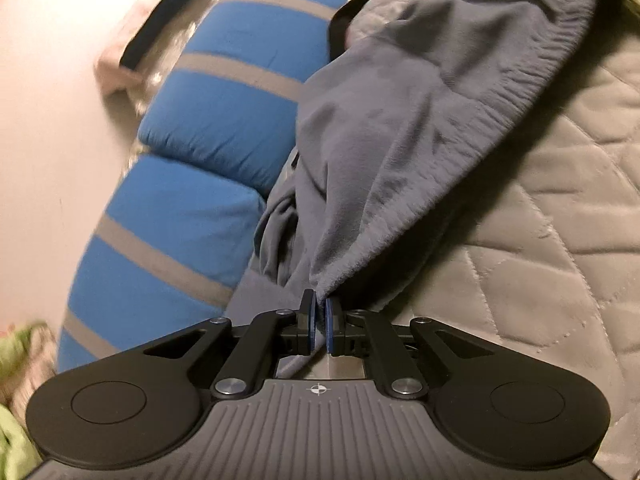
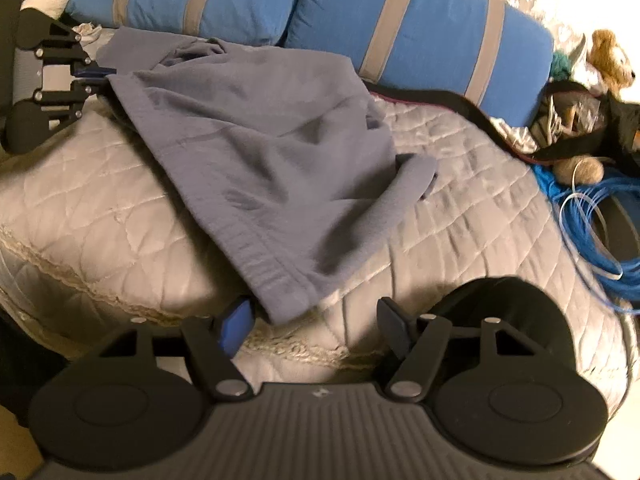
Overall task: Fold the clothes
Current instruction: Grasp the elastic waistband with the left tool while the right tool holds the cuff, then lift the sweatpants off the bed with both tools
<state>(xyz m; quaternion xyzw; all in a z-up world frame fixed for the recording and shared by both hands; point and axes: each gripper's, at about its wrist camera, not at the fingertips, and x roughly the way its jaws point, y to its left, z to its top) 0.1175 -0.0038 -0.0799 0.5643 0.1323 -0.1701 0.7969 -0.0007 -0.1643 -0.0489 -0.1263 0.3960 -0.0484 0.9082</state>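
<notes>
a: right hand-held gripper [image 2: 316,330] is sitting nearest, its jaws spread wide apart and gripping nothing, with the ribbed hem corner of the grey sweatshirt [image 2: 256,152] lying just between them.

b: and the left hand-held gripper [image 1: 320,316]?

a: it is pinching tight on another hem corner of the sweatshirt, with cloth bunching out of the closed jaws. the garment is lying spread but rumpled across the quilted bed [image 2: 100,208], reaching back to the blue pillows [image 2: 420,20].

b: how is it going to handle?

a: it is looking like soft, thick fleece, light and limp, so i am judging it will sag and drape from any pinch, not slip. the ribbed hem is offering the firmest hold; the corner by the right jaws looks the natural spot.

b: room to move?

a: the bed edge is running close under the right gripper, so cloth could slide off there. open quilt is lying to either side of the sweatshirt. on the right, a blue cable coil [image 2: 592,224] and a black strap [image 2: 460,104] are crowding things, with a stuffed toy [image 2: 612,60] beyond.
</notes>
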